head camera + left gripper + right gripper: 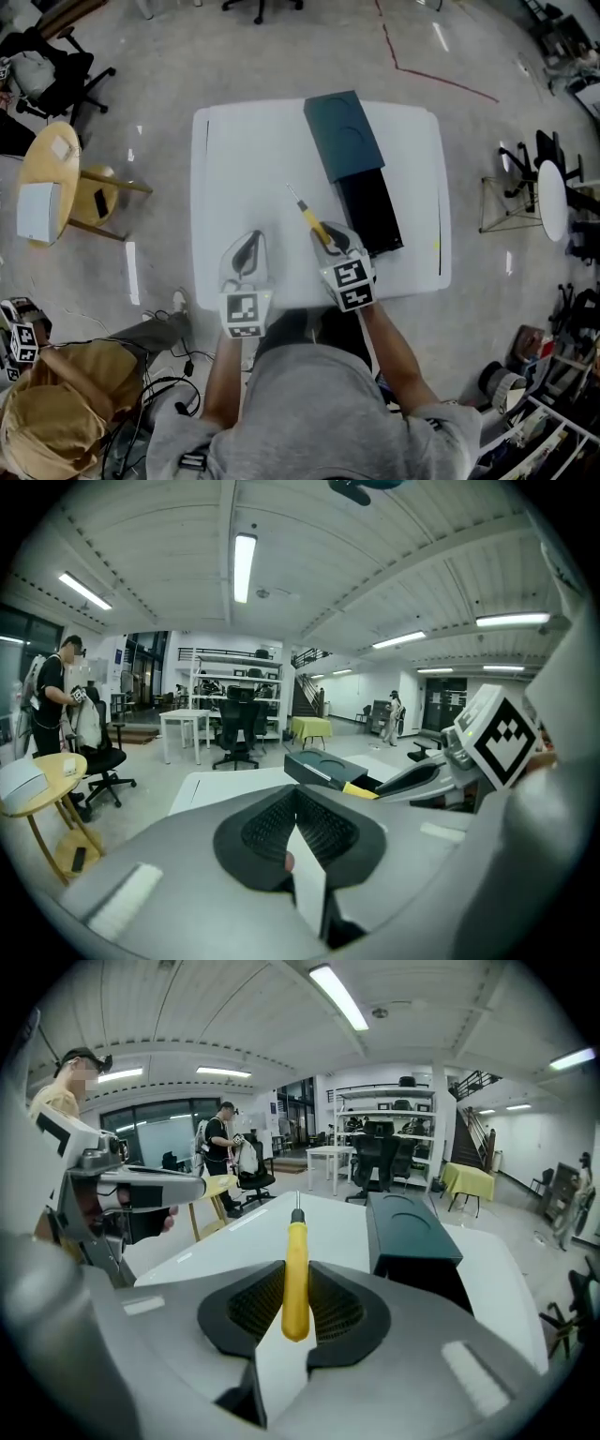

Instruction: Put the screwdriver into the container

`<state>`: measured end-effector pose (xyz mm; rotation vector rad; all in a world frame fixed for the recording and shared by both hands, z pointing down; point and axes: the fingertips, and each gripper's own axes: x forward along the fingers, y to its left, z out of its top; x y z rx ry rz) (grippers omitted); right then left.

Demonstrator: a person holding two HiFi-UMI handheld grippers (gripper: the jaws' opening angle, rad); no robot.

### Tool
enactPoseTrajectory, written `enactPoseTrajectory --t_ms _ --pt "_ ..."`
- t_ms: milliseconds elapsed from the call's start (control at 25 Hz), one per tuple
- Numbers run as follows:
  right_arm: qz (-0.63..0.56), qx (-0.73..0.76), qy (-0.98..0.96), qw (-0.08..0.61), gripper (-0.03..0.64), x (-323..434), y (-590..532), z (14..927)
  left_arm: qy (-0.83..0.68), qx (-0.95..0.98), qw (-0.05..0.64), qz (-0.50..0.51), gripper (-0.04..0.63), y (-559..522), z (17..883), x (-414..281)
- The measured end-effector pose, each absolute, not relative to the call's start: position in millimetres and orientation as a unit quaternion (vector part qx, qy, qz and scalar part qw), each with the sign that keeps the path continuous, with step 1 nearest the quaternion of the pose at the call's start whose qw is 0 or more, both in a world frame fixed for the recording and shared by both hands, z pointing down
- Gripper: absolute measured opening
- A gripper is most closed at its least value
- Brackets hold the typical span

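Observation:
A yellow-handled screwdriver (pixel 309 217) (pixel 296 1241) is clamped between the jaws of my right gripper (pixel 330 242) (pixel 296 1274), its thin metal shaft pointing forward and left above the white table (pixel 244 159). The dark teal container (pixel 349 145) (pixel 412 1227) lies at the table's back, right of centre. Its lid is slid back, and its black open part (pixel 371 214) is just right of the screwdriver. My left gripper (pixel 248 255) (pixel 295 799) hangs beside the right one, shut with nothing between its pads. In the left gripper view the right gripper (pixel 436 778) shows at the right.
A round wooden side table (pixel 47 183) and office chairs (pixel 56 66) stand left of the table. More chairs and a small round table (pixel 551 197) are at the right. A person (pixel 220 1147) stands in the background. Bags and cables lie on the floor by my feet.

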<state>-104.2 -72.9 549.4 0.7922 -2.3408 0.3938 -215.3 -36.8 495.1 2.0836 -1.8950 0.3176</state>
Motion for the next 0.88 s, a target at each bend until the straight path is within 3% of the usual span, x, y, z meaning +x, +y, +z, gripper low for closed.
enactPoseTrajectory --t_ms 880 --pt "0.179 0.393 -0.854 0.291 0.080 20.6 -98.9 533.3 -0.604 0.778 0.127 0.116 0.012 -70.0 474.1 -112.6"
